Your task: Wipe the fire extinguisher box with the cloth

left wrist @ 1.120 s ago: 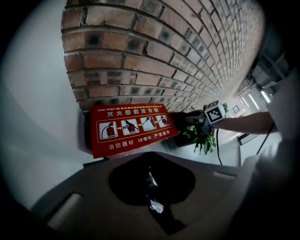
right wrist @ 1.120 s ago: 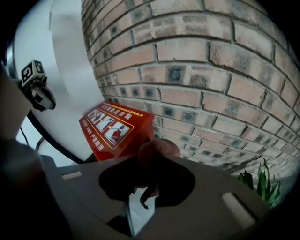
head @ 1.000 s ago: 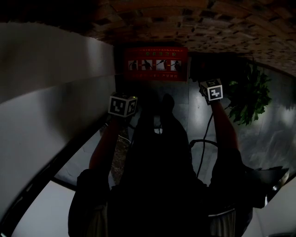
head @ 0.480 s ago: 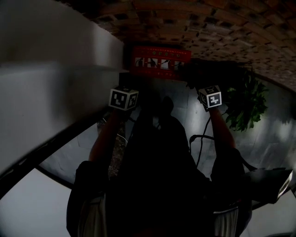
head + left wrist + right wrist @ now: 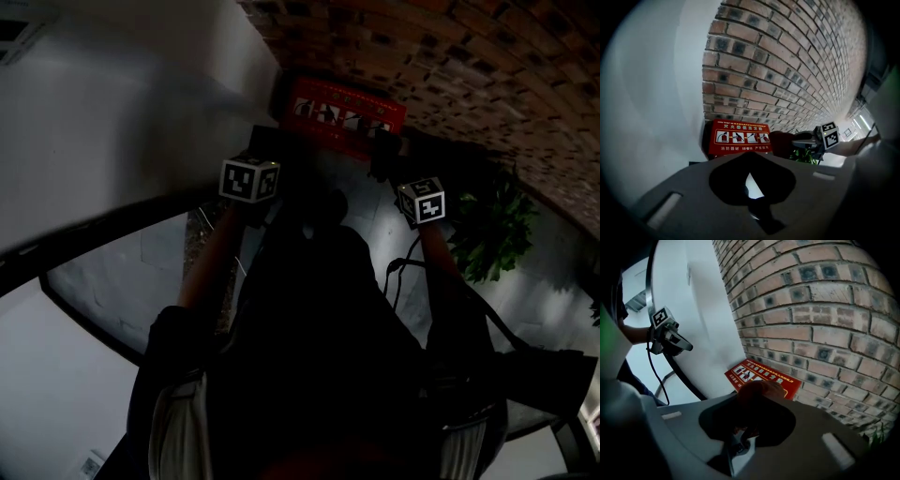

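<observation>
We look down on a dim corner where a red-brown brick wall (image 5: 487,75) meets a plain white wall (image 5: 112,112). A dark band (image 5: 685,376) curves across the white wall low down. A leafy green plant (image 5: 492,234) stands near the brick wall, with pale grey floor tiles (image 5: 122,277) showing below the white wall.

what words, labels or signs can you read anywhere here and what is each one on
"消防器材 严禁挪用": lower white line on the red fire extinguisher box, as best it reads in the left gripper view.
Top white line on the same box: too small to read surely.
Pictograms between those lines: four pictures, no words.
Marker cubes: black-and-white code patterns only, no letters or numbers.
</observation>
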### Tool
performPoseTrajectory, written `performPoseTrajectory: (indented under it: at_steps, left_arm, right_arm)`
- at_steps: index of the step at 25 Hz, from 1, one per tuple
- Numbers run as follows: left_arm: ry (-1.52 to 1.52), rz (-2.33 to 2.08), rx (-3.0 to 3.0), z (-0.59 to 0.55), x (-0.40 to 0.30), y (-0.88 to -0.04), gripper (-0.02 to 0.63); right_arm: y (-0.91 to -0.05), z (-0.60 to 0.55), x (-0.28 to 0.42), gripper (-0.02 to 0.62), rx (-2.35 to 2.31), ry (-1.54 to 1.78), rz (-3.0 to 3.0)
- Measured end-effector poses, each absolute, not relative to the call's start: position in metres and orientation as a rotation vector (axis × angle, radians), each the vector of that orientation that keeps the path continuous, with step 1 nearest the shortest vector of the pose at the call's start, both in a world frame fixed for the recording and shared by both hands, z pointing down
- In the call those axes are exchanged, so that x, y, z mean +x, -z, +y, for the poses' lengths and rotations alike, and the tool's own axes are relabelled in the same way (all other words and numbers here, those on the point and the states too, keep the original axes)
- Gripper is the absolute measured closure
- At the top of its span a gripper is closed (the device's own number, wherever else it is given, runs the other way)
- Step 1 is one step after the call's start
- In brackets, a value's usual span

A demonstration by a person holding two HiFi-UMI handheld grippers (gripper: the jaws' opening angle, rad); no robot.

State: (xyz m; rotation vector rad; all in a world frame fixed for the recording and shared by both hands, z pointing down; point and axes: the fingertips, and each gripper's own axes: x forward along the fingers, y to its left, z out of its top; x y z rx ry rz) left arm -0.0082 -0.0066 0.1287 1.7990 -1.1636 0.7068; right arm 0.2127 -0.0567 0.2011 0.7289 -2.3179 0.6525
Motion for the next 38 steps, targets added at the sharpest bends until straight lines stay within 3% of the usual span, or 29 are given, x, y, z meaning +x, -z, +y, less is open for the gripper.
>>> performPoseTrajectory:
  at_steps: [16, 27, 31, 38]
  left_arm:
    - [-0.634, -1.208, 1.706, 0.091, -0.085, -0.146, 0.603]
    - [-0.691, -0.989, 1.804, 0.155, -0.128, -0.181, 0.603]
    - [-0.699, -0.945, 1.799, 0.164, -0.118, -0.193, 0.603]
    - [-0.706, -0.843, 1.848, 0.137, -0.035, -0.26, 0.603]
  right_arm:
    - [-0.216, 0.021, 0.116, 0.52, 0.559, -0.662, -2.277]
    - [-0.228, 0.081, 0.083, 0.52, 0.888, -0.788, -2.221]
    - [-0.244, 0.096, 0.088, 0.52, 0.98, -0.904, -2.185]
    - [-0.327, 0.077, 0.12, 0.52, 0.969, -0.8, -2.118]
